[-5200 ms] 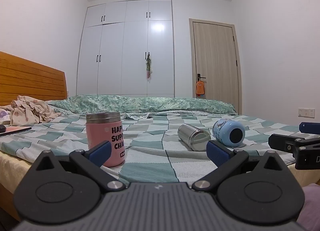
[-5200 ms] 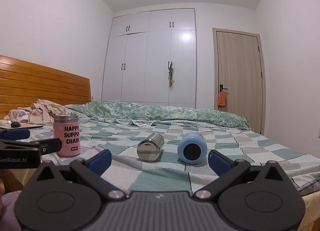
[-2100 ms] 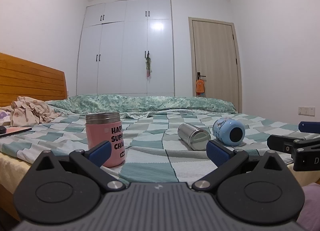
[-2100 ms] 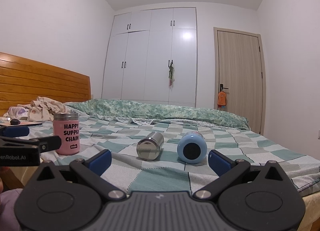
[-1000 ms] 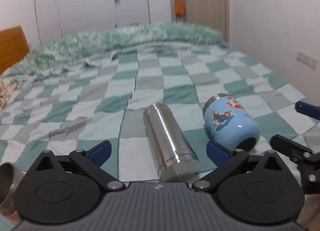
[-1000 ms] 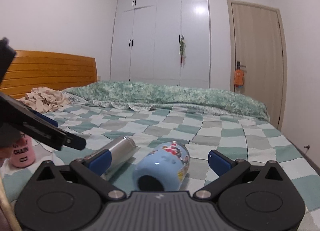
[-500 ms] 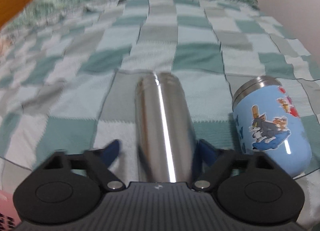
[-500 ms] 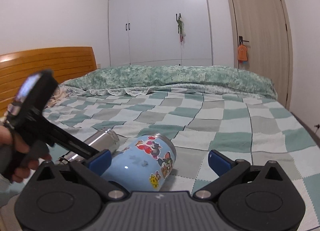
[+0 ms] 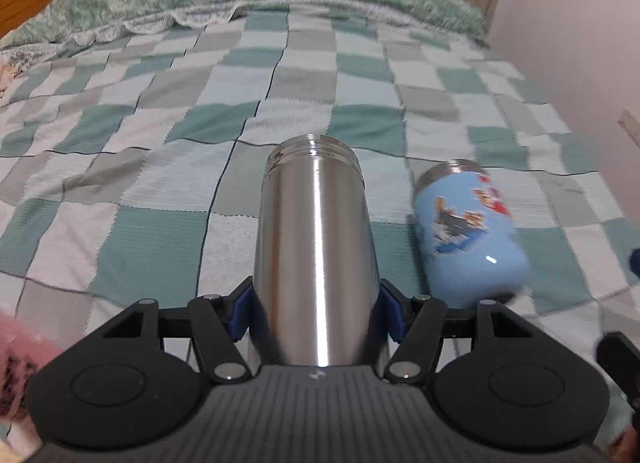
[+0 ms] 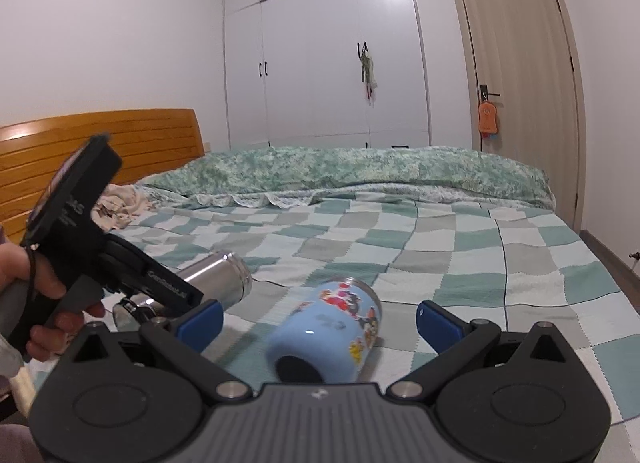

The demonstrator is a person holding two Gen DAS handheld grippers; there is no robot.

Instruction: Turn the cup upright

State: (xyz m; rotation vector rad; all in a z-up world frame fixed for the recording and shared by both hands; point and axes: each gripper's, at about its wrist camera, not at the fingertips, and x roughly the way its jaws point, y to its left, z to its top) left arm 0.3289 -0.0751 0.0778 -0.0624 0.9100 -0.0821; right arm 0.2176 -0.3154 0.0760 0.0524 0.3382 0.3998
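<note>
The left claw (image 9: 316, 309) grips the steel cup (image 9: 316, 247) near its closed base, blue pads pressed to both flanks, the cup lying on its side on the checked bedspread (image 9: 160, 111) with its threaded mouth pointing to the far end of the bed. The grasp step looks complete; the next move calls for lifting and swinging the mouth upward, then setting the base down flat on soft bedding that may let it tip. Just right of it lies the blue cartoon cup (image 9: 468, 235), also on its side, apart from the steel one. The right claw (image 10: 320, 321) hovers wide open and empty, its jaws to either side of that blue cup's dark base. The right wrist view alone shows the person's left hand (image 10: 36, 295) on the handle, the wooden headboard (image 10: 120, 139), the white wardrobe (image 10: 320, 47) and the door (image 10: 516, 75); the left wrist view alone shows the pad contact and a pink blur (image 9: 20, 367) at near left.
</note>
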